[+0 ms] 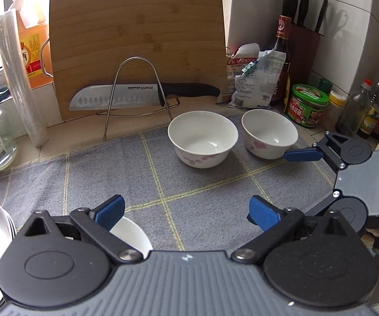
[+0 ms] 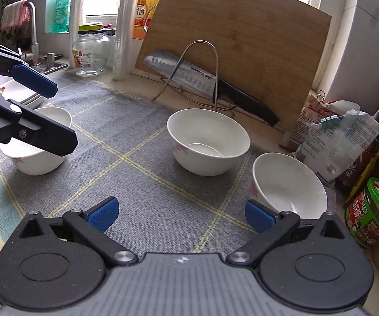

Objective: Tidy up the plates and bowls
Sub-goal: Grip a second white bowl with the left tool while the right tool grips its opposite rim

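Left gripper (image 1: 186, 212) is spread wide with nothing between the blue pads, just grey cloth (image 1: 142, 179) under it. Right gripper (image 2: 180, 214) is the same deal: jaws wide apart, holding nothing.

Using the knife (image 1: 142, 96) on its wire rack as the landmark: the middle bowl (image 1: 203, 139) sits on the cloth right in front of the knife's handle end. A 2nd bowl (image 1: 268, 134) stands just beside it on the far side from the blade, and the right gripper's upper pad is at that bowl's side; touching or not, can't tell. A 3rd bowl (image 2: 35, 142) sits well off toward the blade side, half hidden behind the left gripper in the right wrist view. The plates (image 2: 18, 93) are stacked just past that bowl. Cutting board (image 1: 136, 50) leans behind the knife.
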Demonstrator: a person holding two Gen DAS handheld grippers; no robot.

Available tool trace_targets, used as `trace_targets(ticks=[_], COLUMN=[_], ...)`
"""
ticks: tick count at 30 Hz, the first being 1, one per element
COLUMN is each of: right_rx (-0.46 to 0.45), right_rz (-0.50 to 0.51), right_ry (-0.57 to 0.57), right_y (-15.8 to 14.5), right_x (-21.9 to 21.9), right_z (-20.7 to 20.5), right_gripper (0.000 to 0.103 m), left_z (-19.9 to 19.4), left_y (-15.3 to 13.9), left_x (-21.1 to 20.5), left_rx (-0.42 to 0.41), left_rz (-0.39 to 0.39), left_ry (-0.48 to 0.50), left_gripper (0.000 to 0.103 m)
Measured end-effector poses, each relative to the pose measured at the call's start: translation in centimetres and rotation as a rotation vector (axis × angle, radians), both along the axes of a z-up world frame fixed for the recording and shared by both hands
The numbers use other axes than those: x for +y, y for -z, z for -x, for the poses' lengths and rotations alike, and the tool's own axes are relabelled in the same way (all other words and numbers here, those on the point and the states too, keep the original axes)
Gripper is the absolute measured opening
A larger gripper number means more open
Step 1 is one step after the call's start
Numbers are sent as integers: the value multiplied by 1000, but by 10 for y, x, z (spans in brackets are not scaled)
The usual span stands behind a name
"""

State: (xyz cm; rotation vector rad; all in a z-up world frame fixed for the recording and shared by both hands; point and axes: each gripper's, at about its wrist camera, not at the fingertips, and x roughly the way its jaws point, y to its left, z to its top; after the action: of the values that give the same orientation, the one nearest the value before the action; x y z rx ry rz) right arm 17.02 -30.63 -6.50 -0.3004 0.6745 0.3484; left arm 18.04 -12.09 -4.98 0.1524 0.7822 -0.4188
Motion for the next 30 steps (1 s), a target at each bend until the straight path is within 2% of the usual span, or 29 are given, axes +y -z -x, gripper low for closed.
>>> trace_targets(ticks=[12,19,30], right_rx=[-16,5,28], right_rz=[42,37,57], right_ry=[70,85,93], right_y=[4,7,18], right_x=[9,15,24], right_z=[-15,-33,-61], right_gripper=[103,103,102], left_z=[-54,-101,-158], left_y=[-4,-4,21], left_x=[-27,-39,-61], left_rx=[62,102,159], left_rz=[-42,-33,-18], left_ry=[124,143,176], left_gripper=[100,100,100])
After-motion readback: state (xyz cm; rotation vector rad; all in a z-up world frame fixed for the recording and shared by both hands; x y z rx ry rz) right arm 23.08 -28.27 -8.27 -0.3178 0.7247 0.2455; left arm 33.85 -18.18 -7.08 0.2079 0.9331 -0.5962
